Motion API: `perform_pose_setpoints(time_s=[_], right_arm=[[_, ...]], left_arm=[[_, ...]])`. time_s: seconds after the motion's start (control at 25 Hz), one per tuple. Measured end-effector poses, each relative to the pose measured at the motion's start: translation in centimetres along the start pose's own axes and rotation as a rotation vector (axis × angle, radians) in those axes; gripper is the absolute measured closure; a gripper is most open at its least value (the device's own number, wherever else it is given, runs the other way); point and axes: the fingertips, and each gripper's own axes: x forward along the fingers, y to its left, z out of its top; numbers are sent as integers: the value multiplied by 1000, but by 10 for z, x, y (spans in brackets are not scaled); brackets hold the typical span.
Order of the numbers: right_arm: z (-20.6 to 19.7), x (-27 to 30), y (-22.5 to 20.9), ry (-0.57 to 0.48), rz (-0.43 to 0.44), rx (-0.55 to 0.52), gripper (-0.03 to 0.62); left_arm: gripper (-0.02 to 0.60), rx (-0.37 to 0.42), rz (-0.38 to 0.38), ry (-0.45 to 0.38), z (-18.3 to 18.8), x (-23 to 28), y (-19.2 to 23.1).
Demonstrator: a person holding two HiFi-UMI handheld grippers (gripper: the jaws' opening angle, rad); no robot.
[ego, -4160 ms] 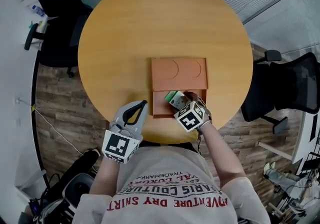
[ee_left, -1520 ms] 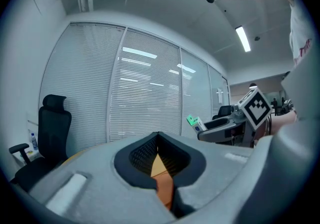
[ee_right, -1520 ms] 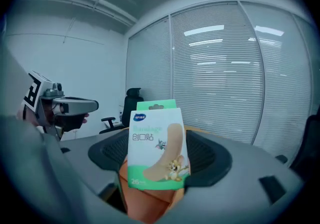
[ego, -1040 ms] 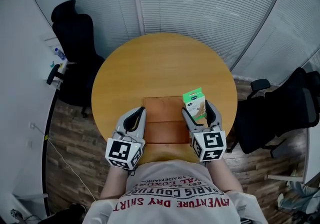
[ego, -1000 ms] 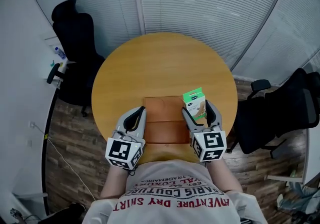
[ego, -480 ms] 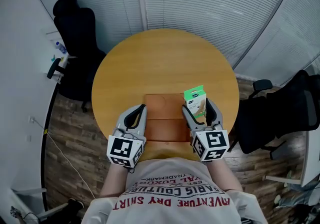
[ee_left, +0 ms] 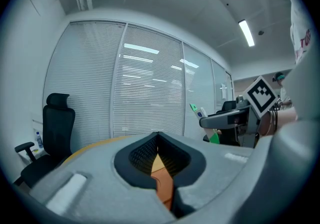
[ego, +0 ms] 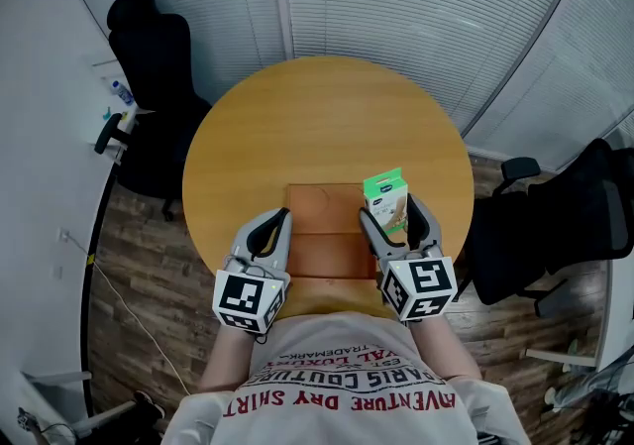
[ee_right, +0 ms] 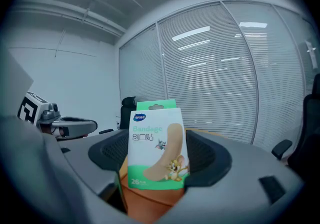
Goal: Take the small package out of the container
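Gripping the small package (ego: 385,201) upright by its lower part, the fingers of the right gripper (ego: 390,217) hold it over the right edge of the container (ego: 322,235). The left gripper (ego: 280,222) has its fingers closed together and empty, at the container's left edge. The container lies between the two grippers, close to the near rim of the round worktop (ego: 317,116). Beyond the fingers, open wood runs to the far rim. One package, one container, and two black chairs (ego: 149,47) stand out to either side.
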Motion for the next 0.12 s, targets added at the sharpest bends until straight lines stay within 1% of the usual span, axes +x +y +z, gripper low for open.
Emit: perform_pose_setpoints(time_s=[0.12], right_arm=[[3, -3, 2, -5, -5, -1, 235]], left_arm=[[569, 0, -5, 7, 0, -5, -2]])
